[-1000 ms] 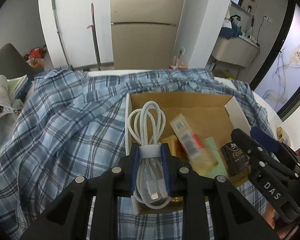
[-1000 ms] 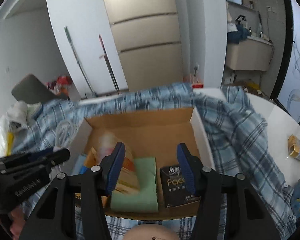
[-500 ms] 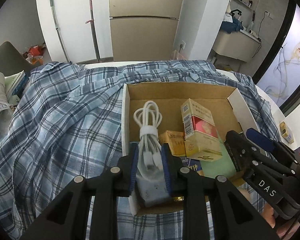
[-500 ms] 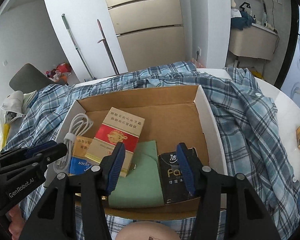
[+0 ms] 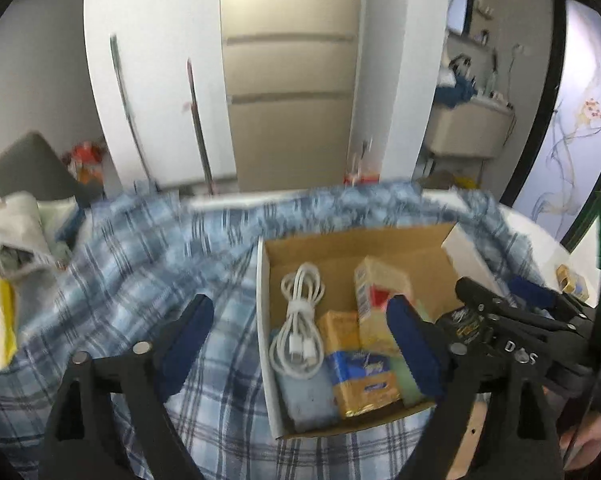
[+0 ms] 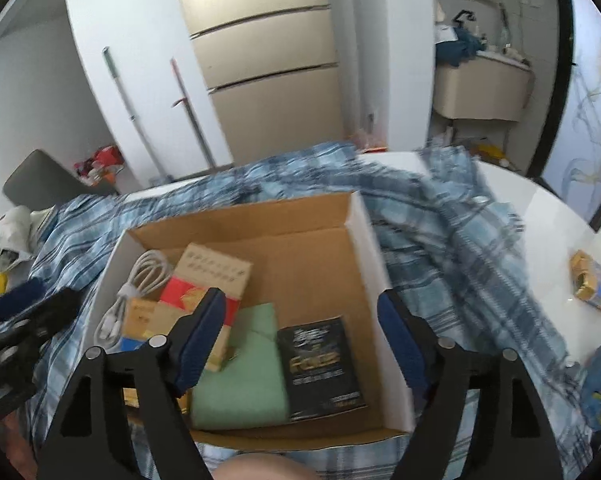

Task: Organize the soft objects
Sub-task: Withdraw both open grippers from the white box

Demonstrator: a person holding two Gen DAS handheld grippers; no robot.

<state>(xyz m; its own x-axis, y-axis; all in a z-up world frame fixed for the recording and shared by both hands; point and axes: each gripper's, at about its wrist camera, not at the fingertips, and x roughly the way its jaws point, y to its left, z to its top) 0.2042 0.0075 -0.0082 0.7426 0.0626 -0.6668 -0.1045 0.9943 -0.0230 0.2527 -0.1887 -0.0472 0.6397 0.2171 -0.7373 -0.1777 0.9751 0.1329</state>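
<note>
An open cardboard box (image 5: 342,240) (image 6: 300,256) sits on a blue plaid shirt (image 5: 140,272) (image 6: 452,232). Inside lie a coiled white cable (image 5: 298,320) (image 6: 134,292), a blue pad under it (image 5: 310,396), a red and tan carton (image 5: 374,304) (image 6: 208,276), small yellow and blue packs (image 5: 360,368), a green cloth (image 6: 244,368) and a black tissue pack (image 6: 320,364). My left gripper (image 5: 300,340) is open and empty above the box's left wall. My right gripper (image 6: 300,336) is open and empty over the box's near half.
A white bag and clutter (image 5: 8,264) lie at the table's left. A small yellow and blue pack (image 6: 592,284) sits on the white table (image 6: 540,216) at the right. A fridge and mop handles stand behind.
My left gripper let go of the white cable, which now lies in the box, opened wide and drew back. My right gripper opened wider and both views tilted up a little.
</note>
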